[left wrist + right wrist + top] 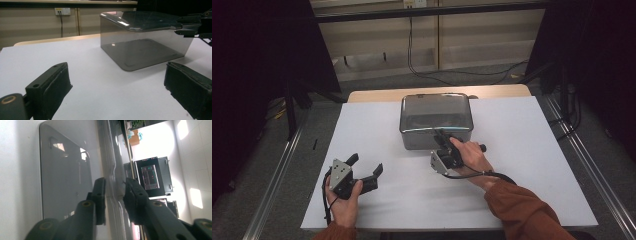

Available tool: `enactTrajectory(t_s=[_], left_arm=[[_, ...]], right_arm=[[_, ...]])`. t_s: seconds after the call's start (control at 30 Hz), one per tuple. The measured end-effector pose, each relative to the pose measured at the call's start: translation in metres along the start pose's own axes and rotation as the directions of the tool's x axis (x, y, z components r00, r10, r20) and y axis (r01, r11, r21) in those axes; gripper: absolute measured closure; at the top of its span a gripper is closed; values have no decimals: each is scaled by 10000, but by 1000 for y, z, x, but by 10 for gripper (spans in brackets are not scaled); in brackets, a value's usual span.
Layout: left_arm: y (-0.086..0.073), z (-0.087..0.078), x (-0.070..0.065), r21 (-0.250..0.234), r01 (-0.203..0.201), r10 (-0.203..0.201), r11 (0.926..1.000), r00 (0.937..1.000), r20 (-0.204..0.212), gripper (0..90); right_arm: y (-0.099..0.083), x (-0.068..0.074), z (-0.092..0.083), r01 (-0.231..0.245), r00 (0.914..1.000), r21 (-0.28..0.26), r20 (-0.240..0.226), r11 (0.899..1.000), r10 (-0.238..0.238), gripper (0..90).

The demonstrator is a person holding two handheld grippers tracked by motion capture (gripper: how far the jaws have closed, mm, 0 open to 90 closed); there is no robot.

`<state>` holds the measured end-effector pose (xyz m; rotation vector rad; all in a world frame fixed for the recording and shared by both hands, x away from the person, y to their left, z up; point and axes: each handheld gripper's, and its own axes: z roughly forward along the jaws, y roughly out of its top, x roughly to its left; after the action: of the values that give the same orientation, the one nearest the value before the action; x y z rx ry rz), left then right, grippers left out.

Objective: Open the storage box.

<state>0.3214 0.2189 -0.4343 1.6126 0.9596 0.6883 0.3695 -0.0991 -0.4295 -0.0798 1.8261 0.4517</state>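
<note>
In the high view, the smoky plastic box [436, 120] is seen at table centre, its near wall clamped by the right gripper [443, 136] from six o'clock, presumably for lifting. In the left gripper view, the left gripper [120, 87] is held released, box at one o'clock. In the right gripper view, the wall is pinched between both pads.

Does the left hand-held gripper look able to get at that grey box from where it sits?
Probably yes. The left hand-held gripper is open, with bare white table between it and the grey box. The right hand-held gripper pinches the box's near rim, leaving the left side free.
</note>
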Motion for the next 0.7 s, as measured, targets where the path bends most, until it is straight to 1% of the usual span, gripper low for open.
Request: enactTrajectory(t_s=[0.07,0.13,0.3,0.33,0.43,0.53,0.57,0.63,0.67,0.7], left_arm=[[0,0,1,28,-56,56,10000,10000,-73,64],[-1,0,1,58,16,-16,10000,10000,-98,63],[0,1,0,51,43,-43,10000,10000,61,62],[0,2,0,53,-8,7,10000,9999,125,62],[0,3,0,-36,149,-148,9999,9995,287,70],[0,6,-1,-78,220,-216,9997,9989,417,68],[1,6,-1,-189,314,-305,9993,9985,460,68],[2,7,0,-208,270,-260,9994,9986,458,68],[3,8,3,-220,510,-495,9985,9967,637,73],[3,8,3,-220,510,-495,9985,9967,637,74]], right_arm=[[1,0,-1,28,10000,9,11,10000,-28,755],[1,0,-1,100,9999,5,18,10000,-100,758],[1,-1,-1,87,10000,-3,29,10000,-87,761],[1,-2,-1,81,10000,-10,32,10000,-81,762],[0,-4,-1,-71,10000,-61,19,10000,71,761],[0,-6,-1,-128,9999,-90,-41,9999,127,762],[0,-6,-1,-115,9999,-70,-44,9999,115,762],[0,-6,-1,-126,9999,-83,-56,9999,126,762],[0,-6,-1,-139,9999,-76,-49,9999,138,762],[0,-6,-1,-139,9999,-76,-49,9999,138,762]])
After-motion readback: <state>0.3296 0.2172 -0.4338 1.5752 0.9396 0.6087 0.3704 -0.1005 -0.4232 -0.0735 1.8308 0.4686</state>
